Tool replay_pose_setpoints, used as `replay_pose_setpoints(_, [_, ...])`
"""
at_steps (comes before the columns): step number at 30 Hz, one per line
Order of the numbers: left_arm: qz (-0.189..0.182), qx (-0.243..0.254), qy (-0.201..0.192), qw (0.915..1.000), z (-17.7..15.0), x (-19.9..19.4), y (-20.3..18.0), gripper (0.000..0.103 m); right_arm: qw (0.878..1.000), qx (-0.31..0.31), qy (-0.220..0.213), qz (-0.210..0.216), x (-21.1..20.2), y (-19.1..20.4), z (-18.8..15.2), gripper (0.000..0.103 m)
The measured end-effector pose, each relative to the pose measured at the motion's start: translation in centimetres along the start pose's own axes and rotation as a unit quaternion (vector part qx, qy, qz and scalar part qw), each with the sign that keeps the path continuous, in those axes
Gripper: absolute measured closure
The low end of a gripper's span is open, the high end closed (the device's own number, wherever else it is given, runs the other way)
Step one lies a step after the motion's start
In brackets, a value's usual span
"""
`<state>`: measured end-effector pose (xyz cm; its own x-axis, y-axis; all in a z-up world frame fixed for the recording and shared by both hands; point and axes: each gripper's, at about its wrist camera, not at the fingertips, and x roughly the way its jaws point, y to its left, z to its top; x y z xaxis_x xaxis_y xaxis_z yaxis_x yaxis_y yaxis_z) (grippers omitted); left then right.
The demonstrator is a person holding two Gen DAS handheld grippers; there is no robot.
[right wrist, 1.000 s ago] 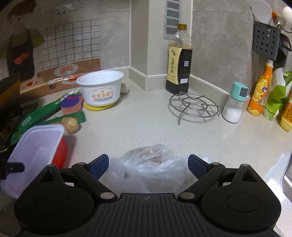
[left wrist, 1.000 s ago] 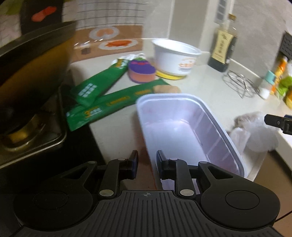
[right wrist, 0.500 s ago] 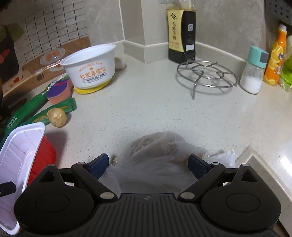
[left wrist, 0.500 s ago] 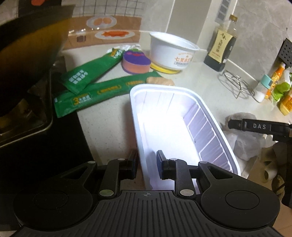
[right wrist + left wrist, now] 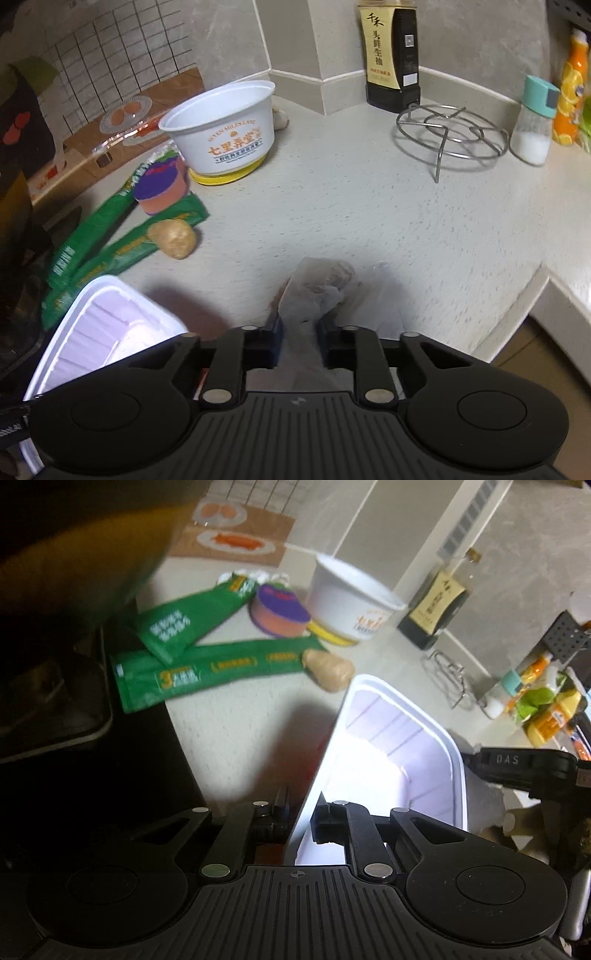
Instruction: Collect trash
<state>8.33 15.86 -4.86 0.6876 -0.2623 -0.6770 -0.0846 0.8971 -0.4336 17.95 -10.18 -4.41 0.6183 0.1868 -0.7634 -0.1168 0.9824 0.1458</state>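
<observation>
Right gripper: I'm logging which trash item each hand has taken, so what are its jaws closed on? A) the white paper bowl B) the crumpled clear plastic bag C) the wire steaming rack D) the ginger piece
B: in the right wrist view the right gripper has just closed, and the crumpled clear plastic bag is pinched between its pads, while the other items sit apart on the counter.

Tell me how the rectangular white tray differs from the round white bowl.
The rectangular white tray is long, straight-sided and ribbed inside; the round white bowl is circular and smooth. The tray is pinched by its rim in the left gripper; the bowl stands free on a yellow base. The bowl carries printed lettering; the tray shows none. Both look empty.
</observation>
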Motion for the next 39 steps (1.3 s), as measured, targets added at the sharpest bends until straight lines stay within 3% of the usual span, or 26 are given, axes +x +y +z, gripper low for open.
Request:
replay_pose_setpoints(9, [-0.008,0.010,-0.028,0.9995,0.7,-2.0,0.7,0.091,1.000,0.011,-0.012,0.018,-3.2,2.4,-2.0,0.091])
replay_pose_setpoints(14, [0.000,0.001,-0.045,0.9990,0.5,-3.1,-0.3,0.091,0.999,0.016,-0.037,0.036,-6.0,1.6,-2.9,0.091])
replay_pose_setpoints(20, [0.002,0.029,-0.036,0.9989,-1.4,-3.6,-5.7,0.091,0.996,0.024,-0.080,0.041,-11.7,-2.6,-6.7,0.091])
replay_pose_setpoints(25, [-0.016,0.089,-0.016,0.9957,-4.9,-3.3,-13.1,0.091,0.995,0.040,-0.095,0.006,-16.3,-8.3,-11.8,0.091])
replay_pose_setpoints(32, [-0.030,0.140,0.058,0.9879,-10.7,0.0,-20.2,0.091,0.991,0.091,-0.096,-0.029,-20.5,-16.6,-18.5,0.092])
replay_pose_setpoints(36, [-0.016,0.114,0.150,0.9820,-14.8,4.6,-20.0,0.091,0.987,0.125,-0.085,-0.053,-21.2,-20.4,-22.1,0.093])
replay_pose_setpoints(39, [0.011,0.111,0.205,0.9724,-18.7,8.5,-19.3,0.091,0.984,0.154,-0.062,-0.065,-20.9,-23.2,-25.0,0.093])
